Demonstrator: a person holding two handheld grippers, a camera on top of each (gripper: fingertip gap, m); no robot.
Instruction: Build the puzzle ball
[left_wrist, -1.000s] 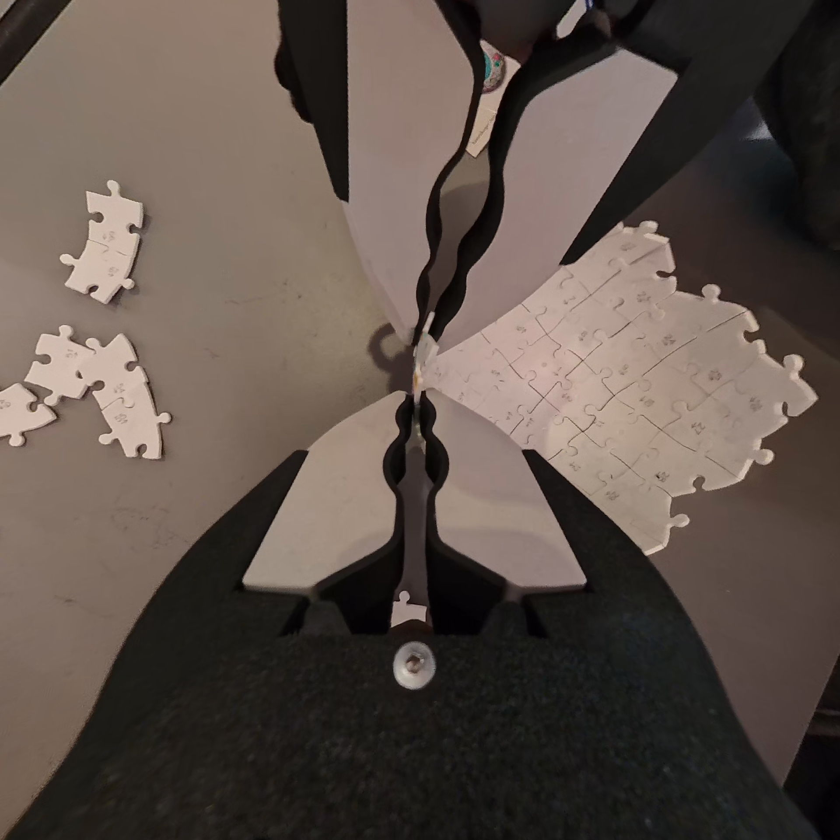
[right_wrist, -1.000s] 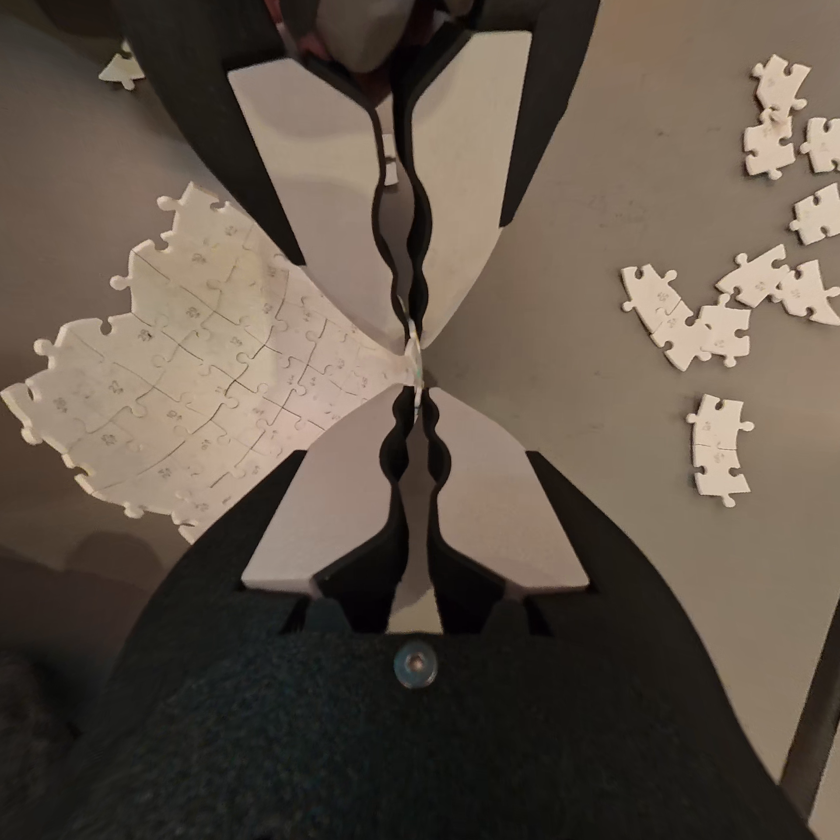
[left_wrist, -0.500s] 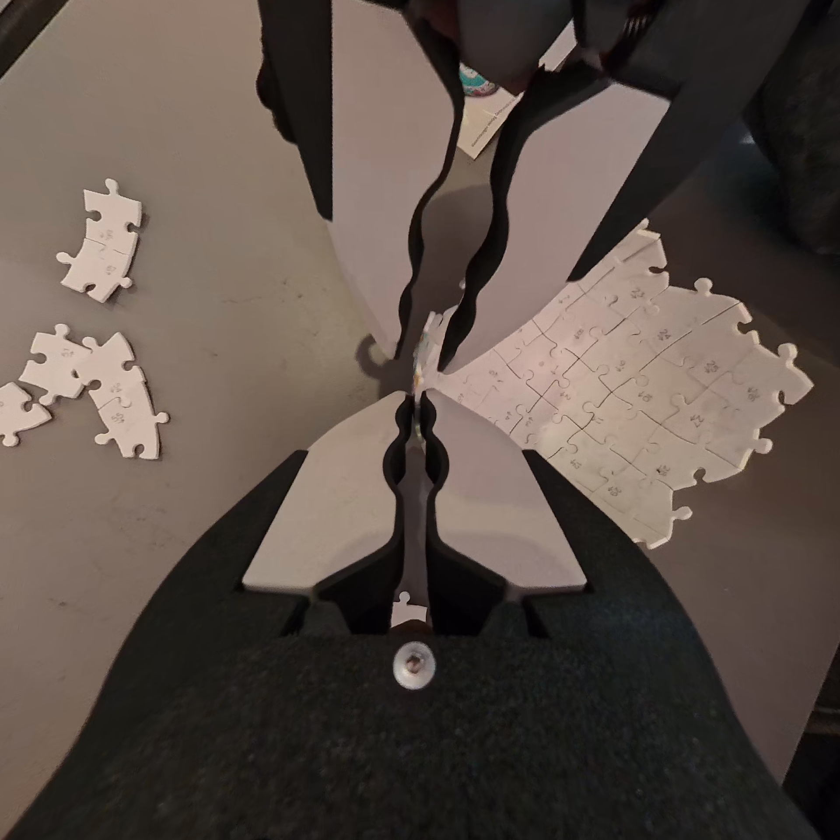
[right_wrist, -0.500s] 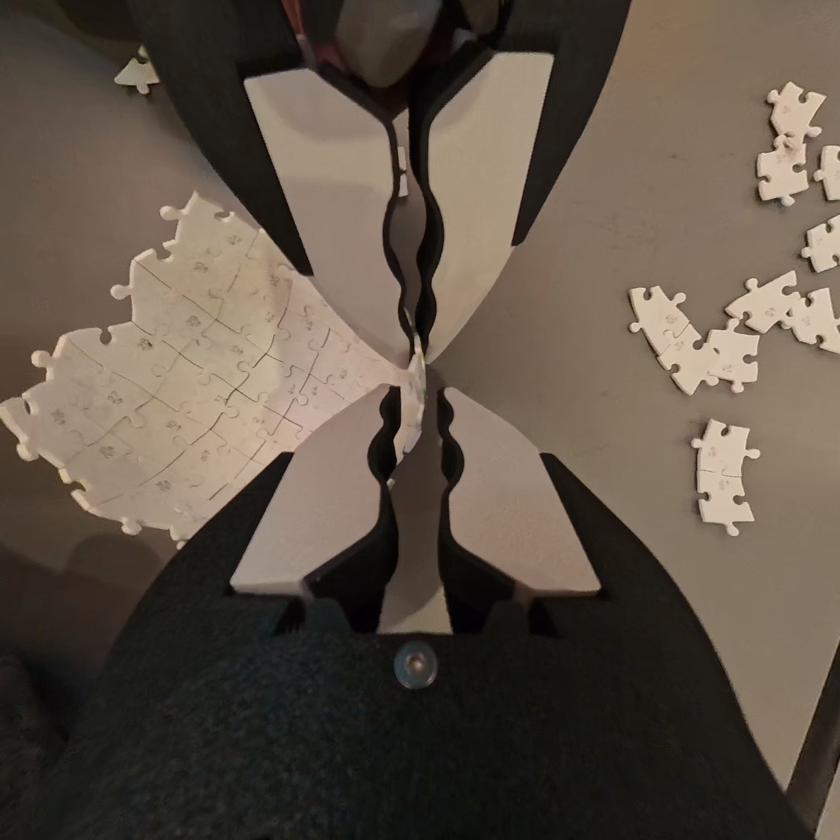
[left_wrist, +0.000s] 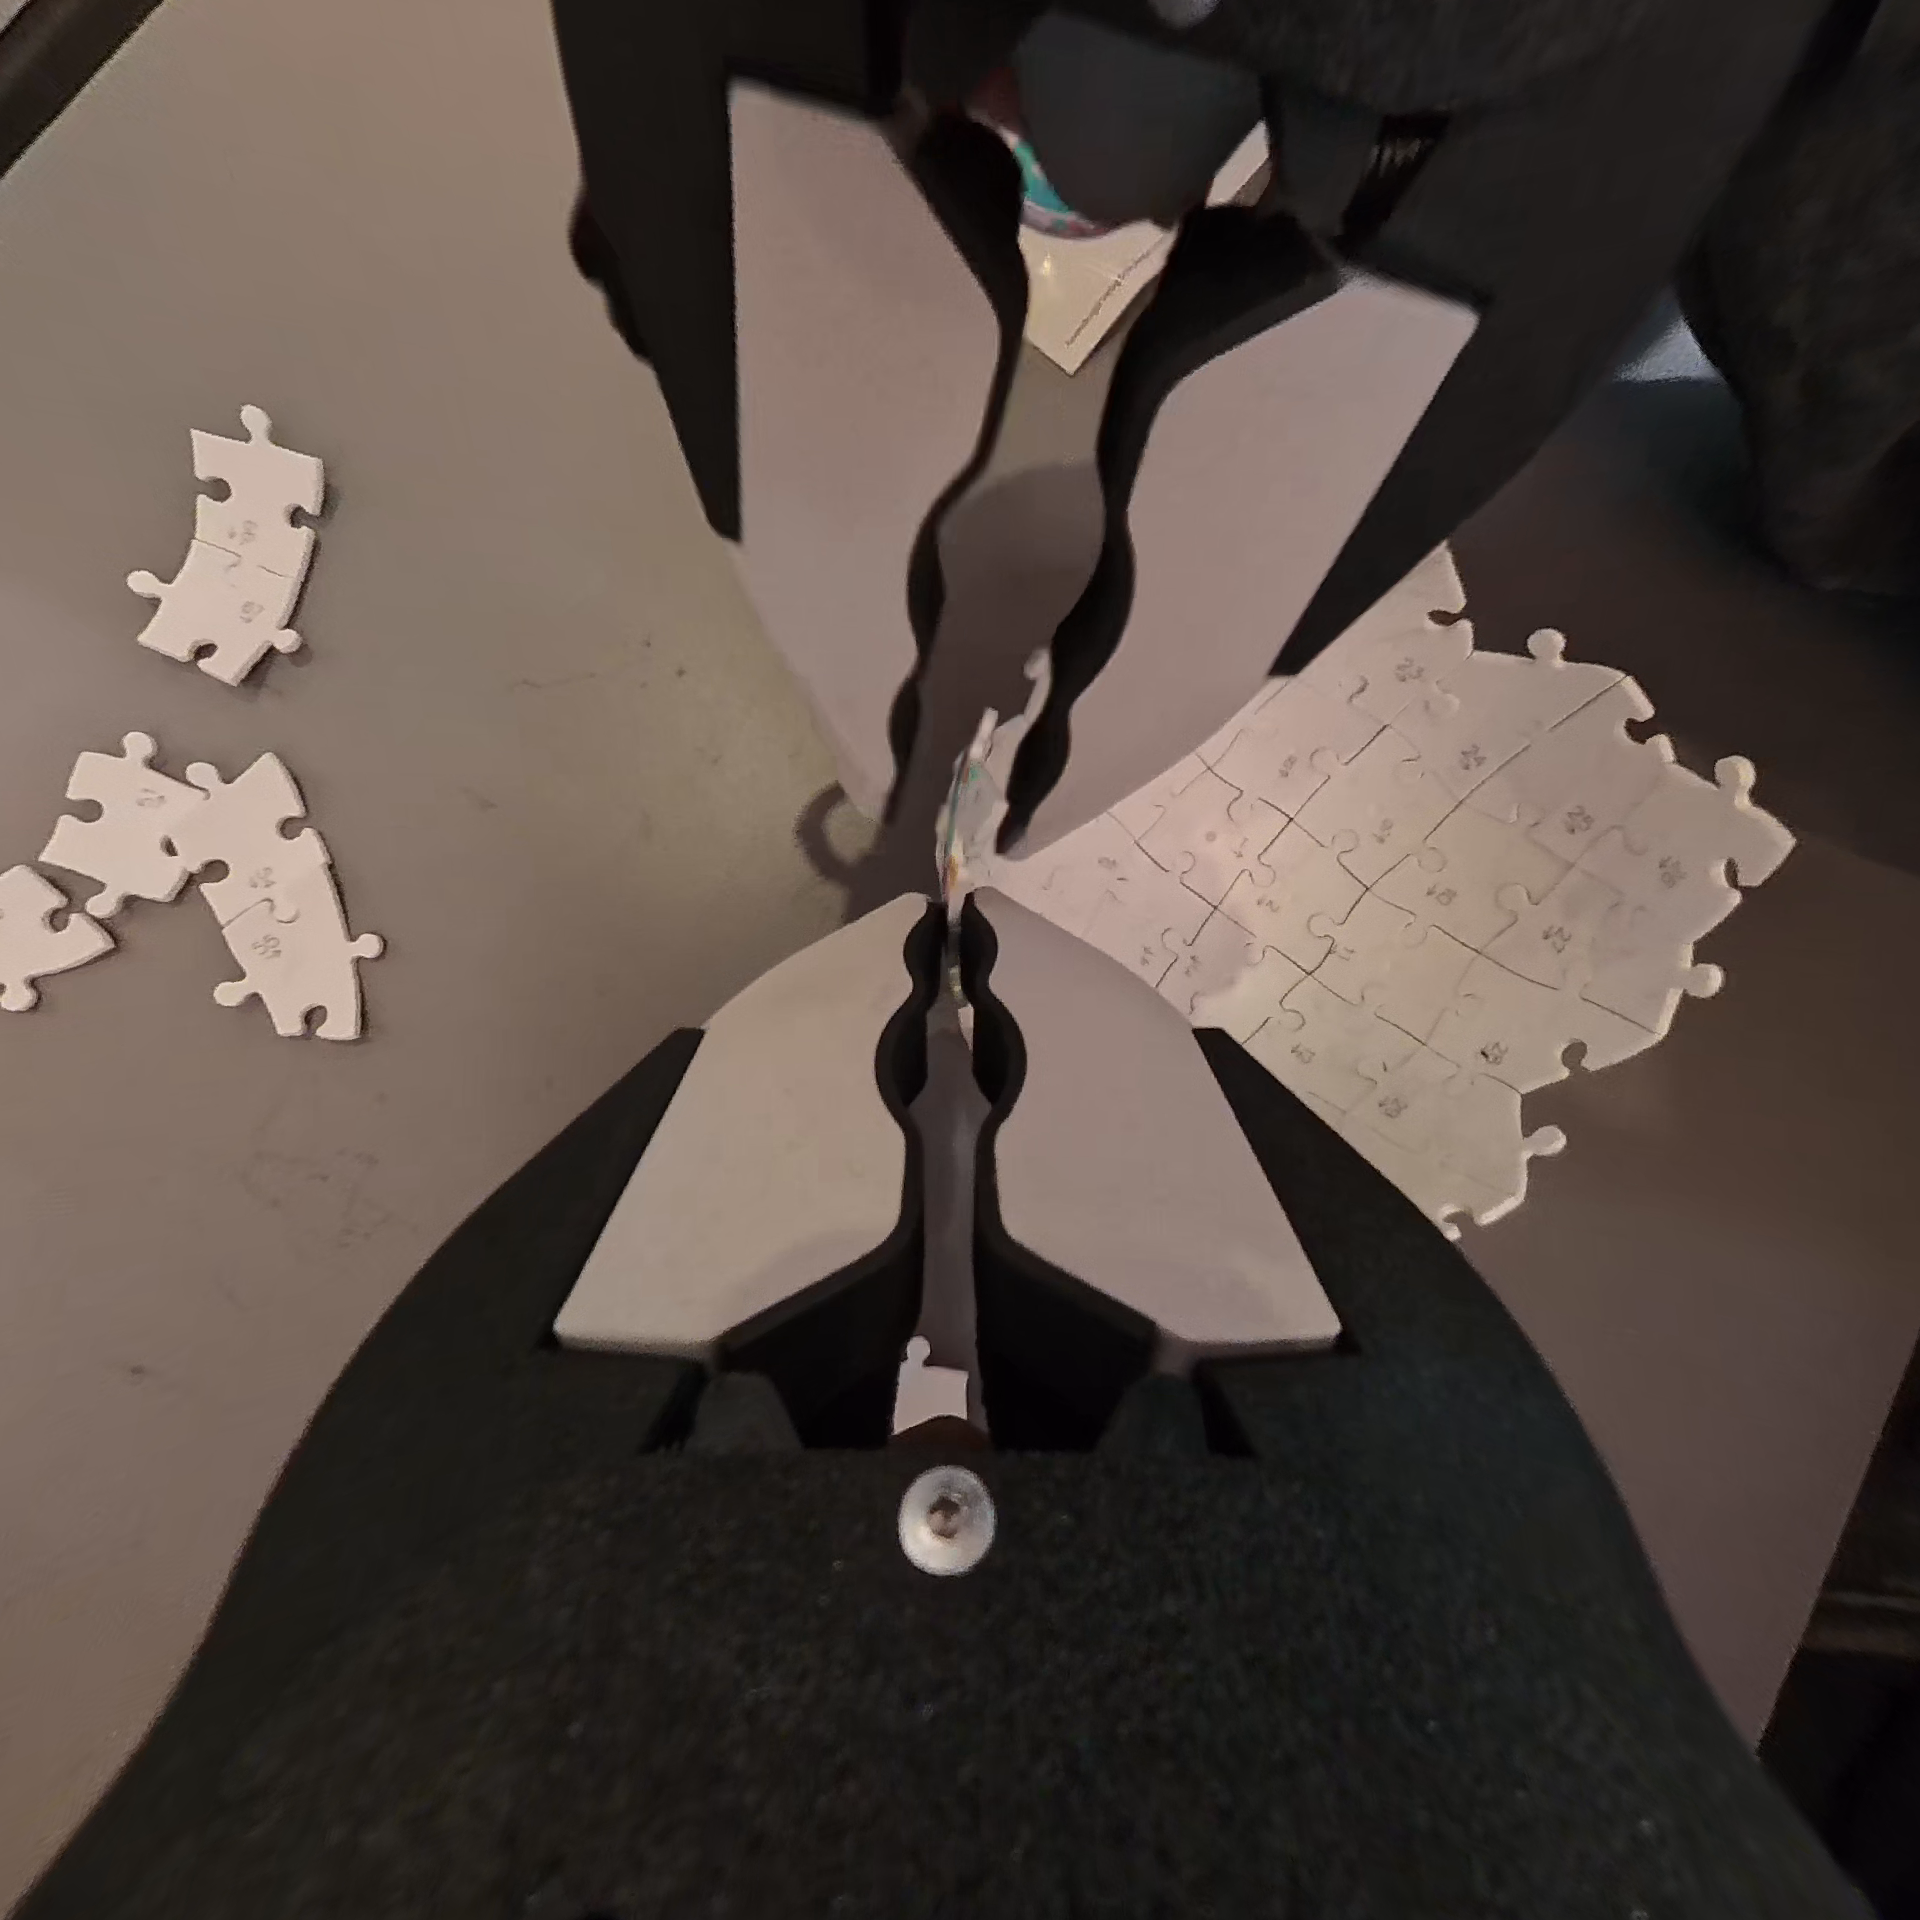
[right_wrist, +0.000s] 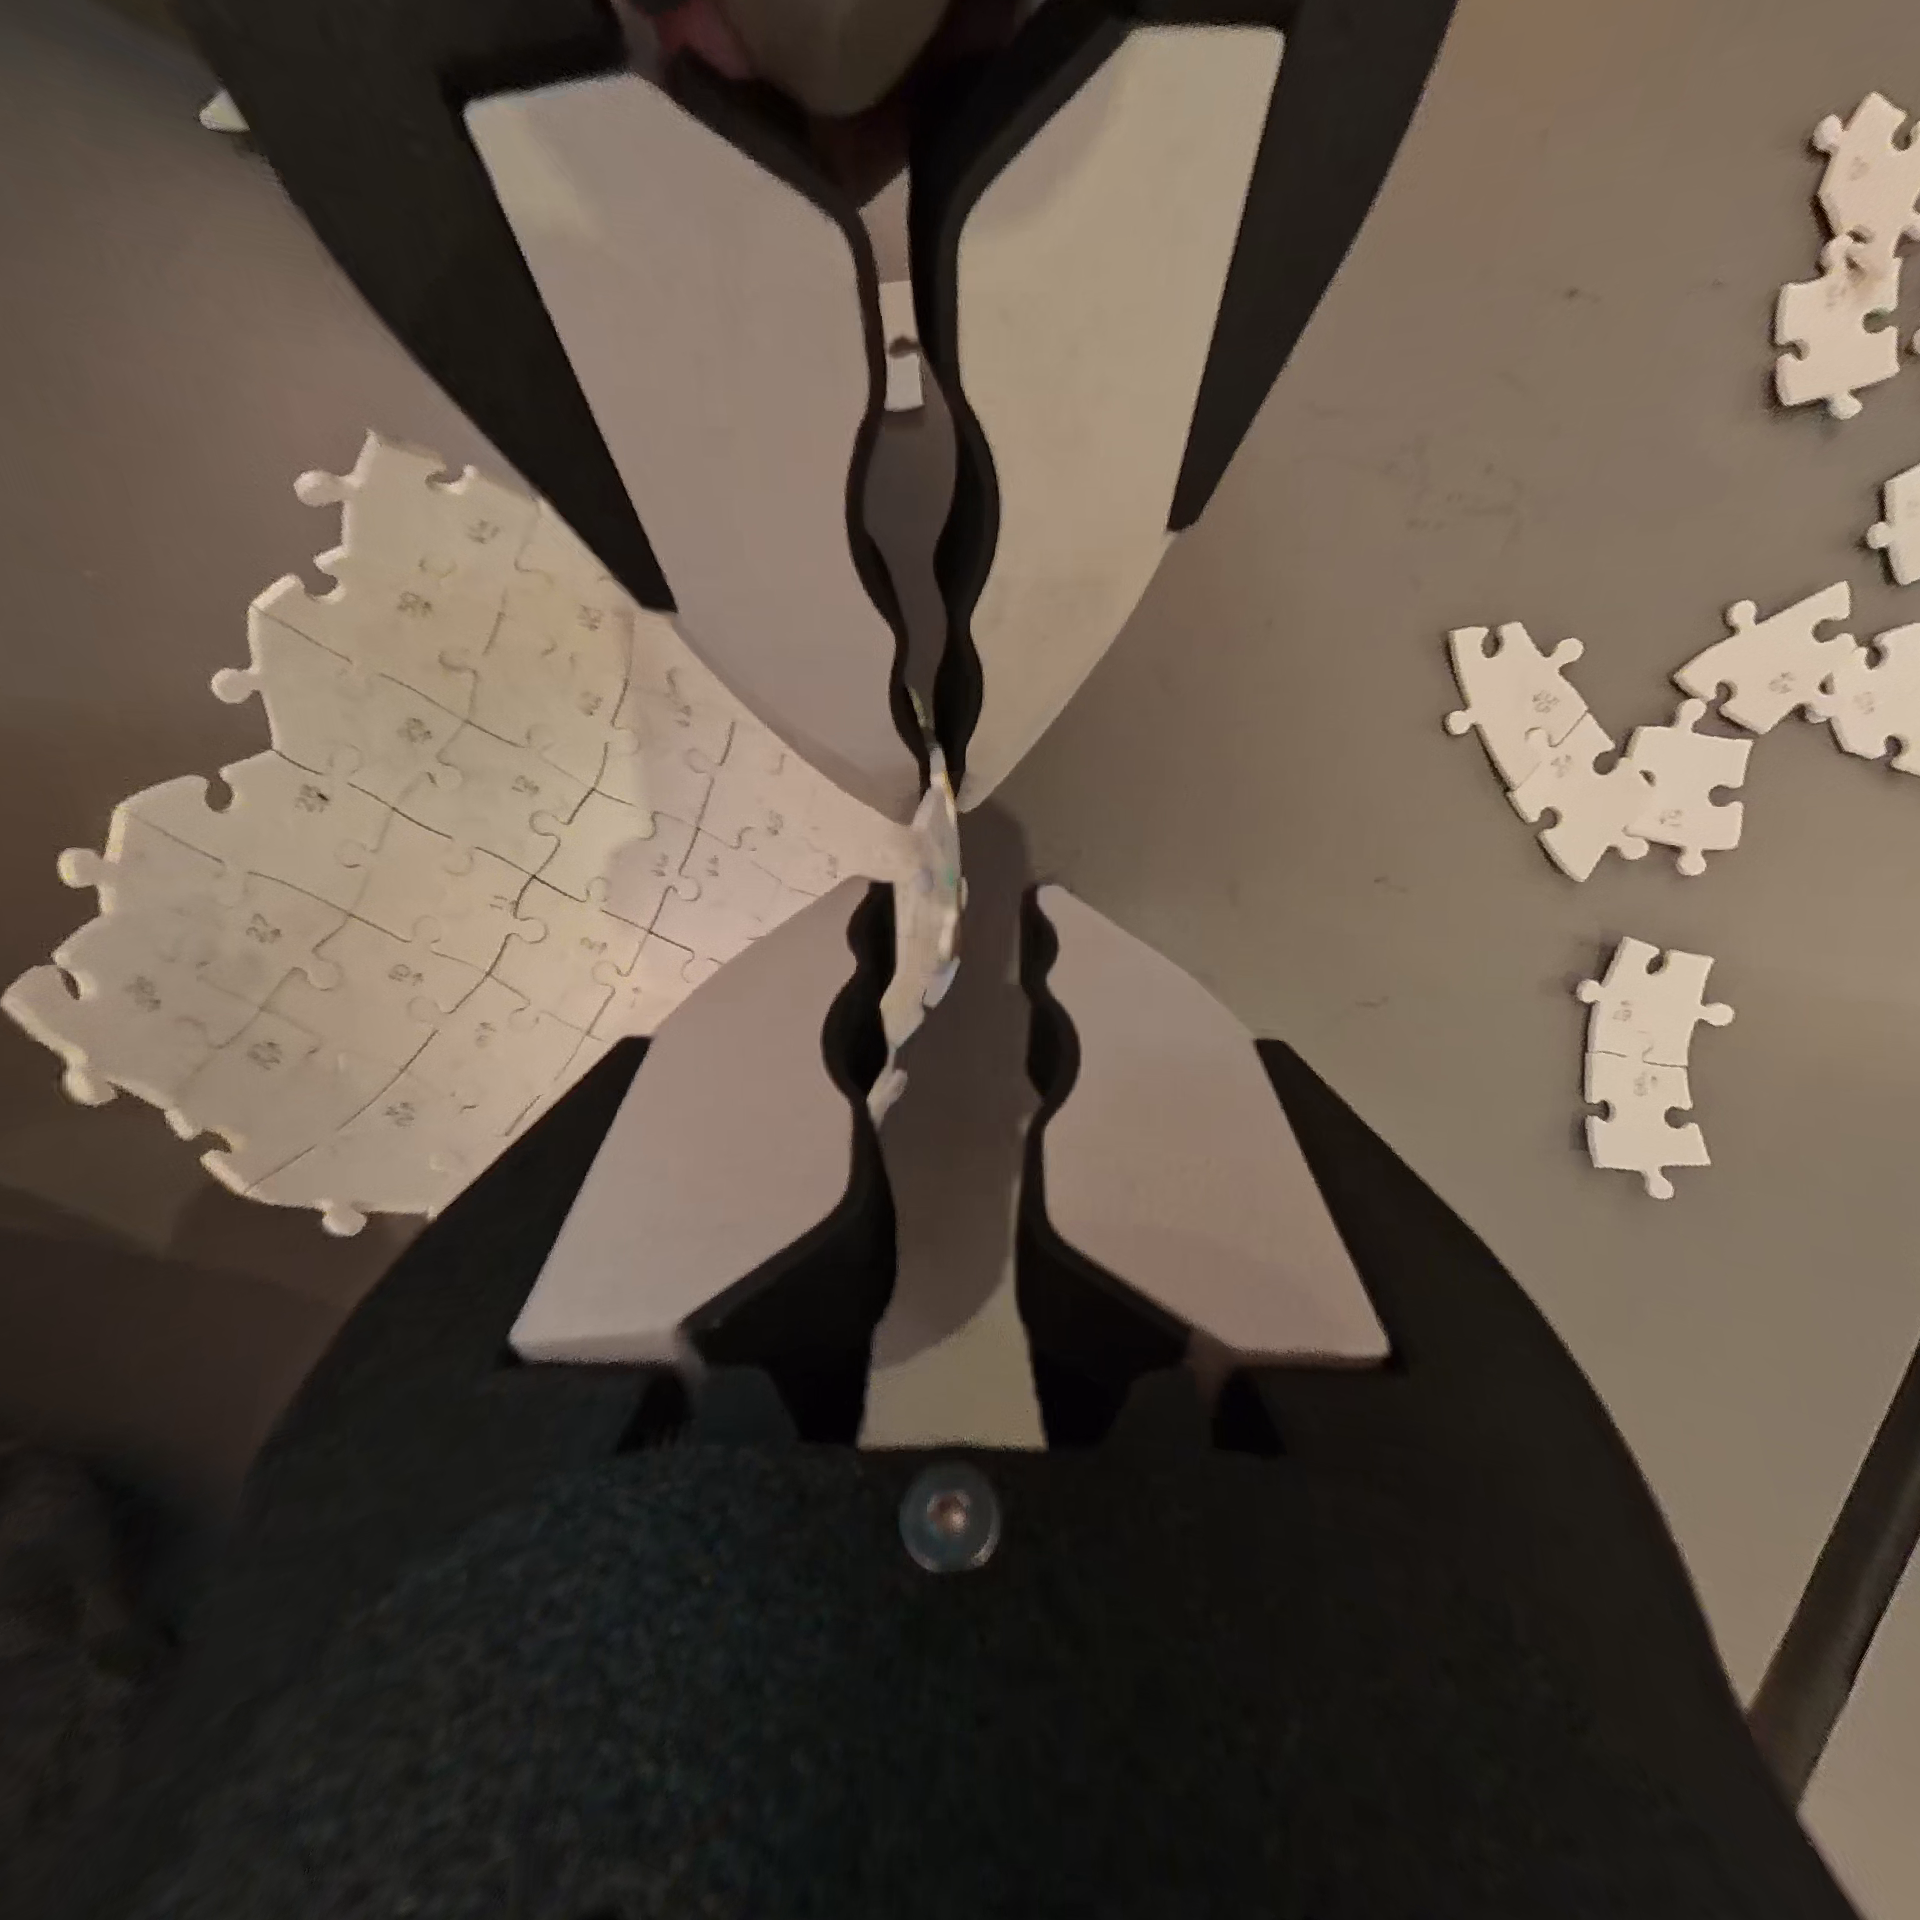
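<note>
The assembled, curved white puzzle section (left_wrist: 1455, 883) lies numbered side up on the grey table; it also shows in the right wrist view (right_wrist: 416, 831). Its near rim (left_wrist: 961, 810) stands edge-on between the two grippers, with coloured print on its outer side. My left gripper (left_wrist: 948, 914) is shut on that rim; it shows from the top in the right wrist view (right_wrist: 935, 769). My right gripper (right_wrist: 956, 909) is open, its jaws either side of the rim (right_wrist: 930, 935) without pinching it. It comes in from the top of the left wrist view (left_wrist: 956, 826).
Loose white pieces and small joined pairs lie on the table (left_wrist: 520, 1039), left in the left wrist view (left_wrist: 234, 551) (left_wrist: 270, 904) and right in the right wrist view (right_wrist: 1652, 1060) (right_wrist: 1590, 769) (right_wrist: 1849, 260). A white card (left_wrist: 1101, 301) lies behind the right gripper. The table edge (right_wrist: 1849, 1558) runs close by. My left and right fingertips are right by each other.
My right gripper has opened and let go of the puzzle rim it was pinching. My left gripper stays shut on the rim, and the section has barely shifted.
</note>
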